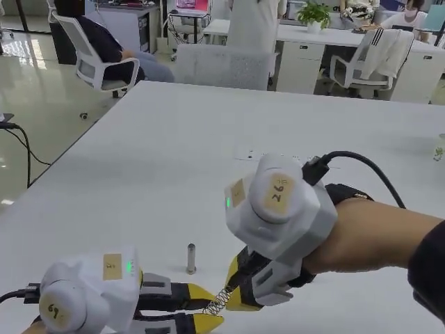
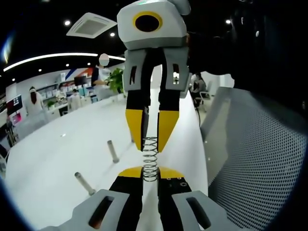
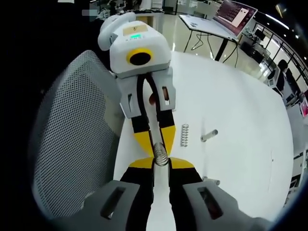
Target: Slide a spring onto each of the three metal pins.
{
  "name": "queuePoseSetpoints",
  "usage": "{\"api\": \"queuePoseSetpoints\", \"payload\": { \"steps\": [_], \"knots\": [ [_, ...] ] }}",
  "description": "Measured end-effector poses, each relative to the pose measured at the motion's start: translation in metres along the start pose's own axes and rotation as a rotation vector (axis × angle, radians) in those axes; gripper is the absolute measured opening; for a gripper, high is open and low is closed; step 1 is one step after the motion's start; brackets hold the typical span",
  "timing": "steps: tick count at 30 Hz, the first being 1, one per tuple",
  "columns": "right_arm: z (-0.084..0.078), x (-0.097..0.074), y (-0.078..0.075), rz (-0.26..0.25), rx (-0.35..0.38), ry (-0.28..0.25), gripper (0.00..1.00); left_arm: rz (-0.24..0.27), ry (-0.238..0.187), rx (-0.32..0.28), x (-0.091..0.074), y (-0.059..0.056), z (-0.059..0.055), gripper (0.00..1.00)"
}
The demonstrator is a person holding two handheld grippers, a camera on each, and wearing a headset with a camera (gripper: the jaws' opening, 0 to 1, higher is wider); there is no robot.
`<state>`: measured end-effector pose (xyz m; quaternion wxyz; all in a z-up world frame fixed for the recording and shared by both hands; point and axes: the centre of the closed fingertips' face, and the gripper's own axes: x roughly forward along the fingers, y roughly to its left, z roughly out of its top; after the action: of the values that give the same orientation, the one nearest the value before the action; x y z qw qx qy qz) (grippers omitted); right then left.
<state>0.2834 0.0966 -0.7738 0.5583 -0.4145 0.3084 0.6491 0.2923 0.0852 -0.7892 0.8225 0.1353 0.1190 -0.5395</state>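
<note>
A single steel spring (image 1: 220,299) spans between my two grippers just above the white table (image 1: 139,181). My left gripper (image 1: 212,311) at the bottom left is shut on one end of it, and the right gripper (image 1: 233,289) is shut on the other end. In the left gripper view the spring (image 2: 150,161) rises from my left gripper (image 2: 150,172) into the right gripper (image 2: 150,142). Two upright metal pins (image 2: 112,150) (image 2: 84,183) stand to the left. One pin (image 1: 191,257) stands just beyond the spring. A second spring (image 3: 184,134) lies on the table beside a pin (image 3: 209,135).
A grey mesh chair back (image 2: 255,159) stands close to the table's near edge. Beyond the table's far edge are a grey chair (image 1: 222,66), office chairs (image 1: 97,56), desks and people. A black cable (image 1: 361,167) runs from the right gripper.
</note>
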Motion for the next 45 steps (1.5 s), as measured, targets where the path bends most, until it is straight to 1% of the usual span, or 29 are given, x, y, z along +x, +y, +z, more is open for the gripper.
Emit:
{"api": "queuePoseSetpoints", "payload": {
  "steps": [6, 12, 19, 21, 22, 24, 26, 35, 41, 45],
  "knots": [
    [0.006, 0.001, 0.002, 0.006, -0.011, -0.016, 0.08, -0.001, 0.003, 0.002, 0.000, 0.000, -0.001, 0.03],
    [0.009, 0.003, 0.003, 0.015, -0.014, -0.019, 0.08, 0.000, 0.007, 0.004, 0.000, -0.001, -0.001, 0.02],
    [0.010, 0.006, 0.004, 0.019, -0.017, -0.019, 0.08, 0.003, -0.004, 0.000, 0.001, -0.001, 0.001, 0.03],
    [0.010, 0.007, 0.004, 0.020, -0.016, -0.020, 0.09, 0.002, -0.010, -0.005, 0.001, -0.001, 0.003, 0.03],
    [0.010, 0.007, 0.004, 0.020, -0.015, -0.020, 0.09, 0.002, -0.022, -0.014, 0.001, -0.001, 0.006, 0.03],
    [0.010, 0.007, 0.004, 0.018, -0.013, -0.020, 0.09, 0.002, -0.035, -0.014, 0.001, -0.001, 0.011, 0.03],
    [0.009, 0.007, 0.004, 0.018, -0.012, -0.018, 0.09, 0.000, -0.026, -0.003, 0.002, -0.001, 0.009, 0.03],
    [0.007, 0.009, 0.003, 0.018, -0.007, -0.010, 0.08, -0.003, -0.031, -0.027, 0.003, -0.001, 0.006, 0.03],
    [0.004, 0.009, -0.002, 0.006, 0.002, -0.003, 0.08, 0.001, -0.023, -0.039, 0.002, 0.000, 0.002, 0.10],
    [0.002, 0.007, -0.004, 0.001, 0.007, 0.000, 0.08, 0.012, -0.021, -0.057, -0.001, 0.002, -0.002, 0.15]
  ]
}}
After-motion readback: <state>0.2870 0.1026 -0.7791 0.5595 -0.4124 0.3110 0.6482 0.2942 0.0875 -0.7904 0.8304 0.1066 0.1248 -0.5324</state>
